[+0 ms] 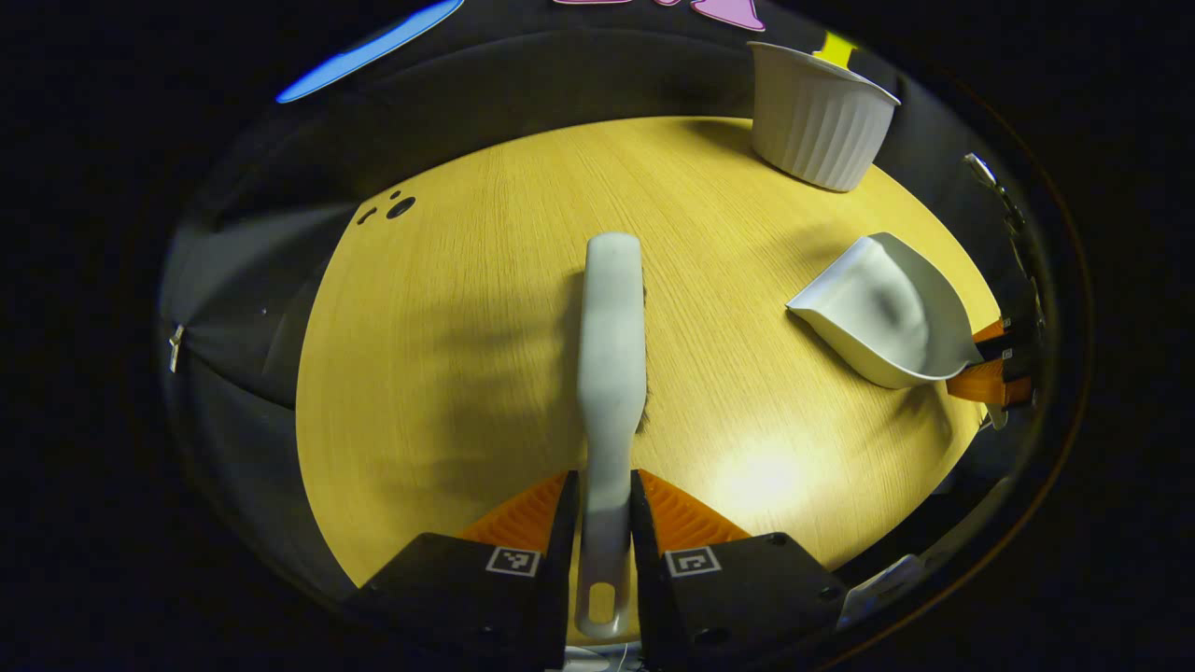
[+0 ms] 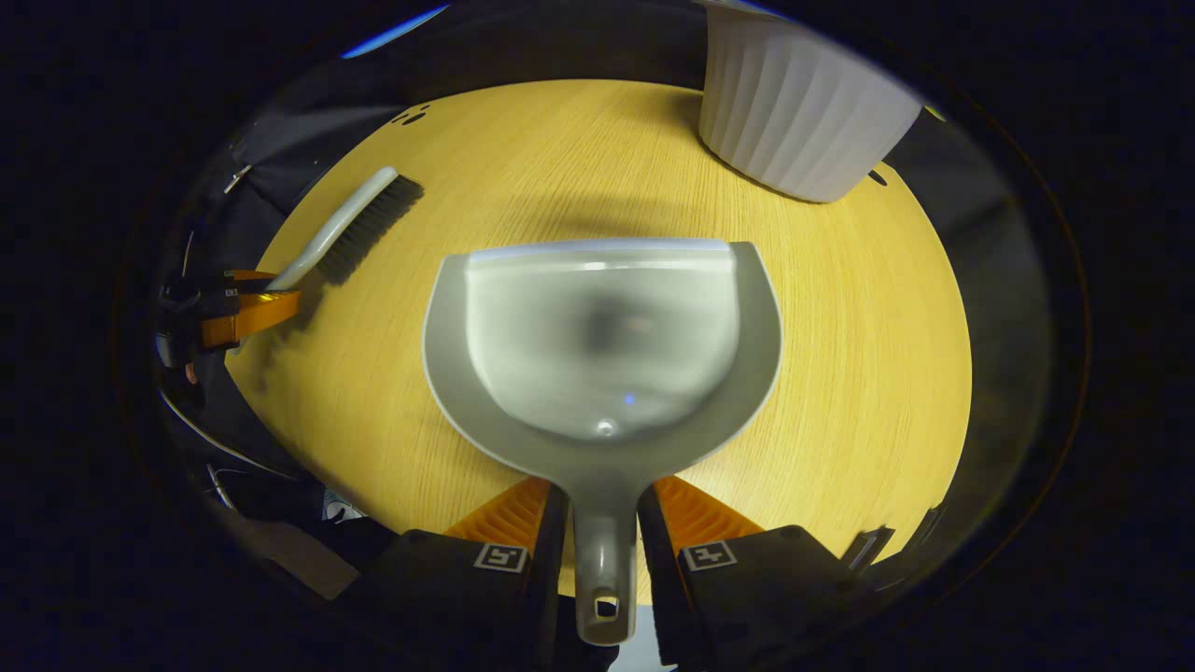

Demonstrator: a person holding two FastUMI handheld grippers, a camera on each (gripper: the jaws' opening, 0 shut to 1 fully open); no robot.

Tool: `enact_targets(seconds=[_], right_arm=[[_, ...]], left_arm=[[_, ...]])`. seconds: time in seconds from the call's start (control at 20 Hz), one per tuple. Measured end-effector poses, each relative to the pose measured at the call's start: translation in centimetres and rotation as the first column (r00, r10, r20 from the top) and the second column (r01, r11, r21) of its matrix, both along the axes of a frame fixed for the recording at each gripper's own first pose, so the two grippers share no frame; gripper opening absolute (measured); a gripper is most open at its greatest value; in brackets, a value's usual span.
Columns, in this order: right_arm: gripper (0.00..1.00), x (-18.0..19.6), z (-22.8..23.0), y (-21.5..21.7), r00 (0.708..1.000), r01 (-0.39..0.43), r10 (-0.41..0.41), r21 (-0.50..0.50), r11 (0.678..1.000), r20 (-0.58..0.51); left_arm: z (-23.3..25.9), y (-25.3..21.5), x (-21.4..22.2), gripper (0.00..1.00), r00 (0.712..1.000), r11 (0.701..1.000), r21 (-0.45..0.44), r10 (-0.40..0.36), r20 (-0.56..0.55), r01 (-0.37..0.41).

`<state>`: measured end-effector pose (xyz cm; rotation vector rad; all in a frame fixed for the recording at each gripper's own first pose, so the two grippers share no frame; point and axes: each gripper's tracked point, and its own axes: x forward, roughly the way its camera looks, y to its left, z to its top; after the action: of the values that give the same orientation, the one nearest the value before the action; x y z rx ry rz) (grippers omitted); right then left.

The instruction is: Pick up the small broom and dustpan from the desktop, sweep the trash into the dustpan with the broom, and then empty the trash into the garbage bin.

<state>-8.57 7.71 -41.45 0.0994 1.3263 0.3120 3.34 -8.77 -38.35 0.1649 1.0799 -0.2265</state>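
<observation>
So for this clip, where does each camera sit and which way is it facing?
Left gripper view: rides on the left tongs, looking forward and down along the broom they clamp, over the wooden desktop; its own two fingers show at the bottom.
Right gripper view: rides on the right tongs, looking down into the dustpan they clamp by its handle; its own fingers show at the bottom.
Shared: both see the desktop, the white ribbed bin, the broom, the dustpan, and each other's tongs at the edge.
</observation>
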Motion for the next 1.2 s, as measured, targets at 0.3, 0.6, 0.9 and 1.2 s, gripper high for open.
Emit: enact_targets(seconds=[0.3, 0.6, 0.9, 1.2], right_arm=[[0.45, 1.2, 7.7, -1.9, 0.989, 0.007, -0.008, 0.01, 1.0, 0.148], [0.45, 7.1, 18.0, -2.8, 0.887, 0.111, -0.148, 0.11, 0.988, 0.438], [0.45, 12.1, 28.4, -4.8, 0.628, 0.143, -0.185, 0.122, 0.982, 0.756], [0.43, 12.2, 31.4, -5.0, 0.529, 0.15, -0.166, 0.1, 0.984, 0.832]], left_arm=[[5.8, 0.6, -0.8, 0.35, 0.992, 1.0, -0.002, 0.0, 0.128, 0.0], [18.2, -2.3, 2.9, 0.35, 0.893, 0.99, -0.143, 0.068, 0.445, -0.004], [29.6, -3.9, 4.4, 0.31, 0.716, 0.973, -0.228, 0.129, 0.686, 0.042], [32.8, -4.6, 2.7, 0.35, 0.619, 0.97, -0.234, 0.141, 0.773, 0.07]])
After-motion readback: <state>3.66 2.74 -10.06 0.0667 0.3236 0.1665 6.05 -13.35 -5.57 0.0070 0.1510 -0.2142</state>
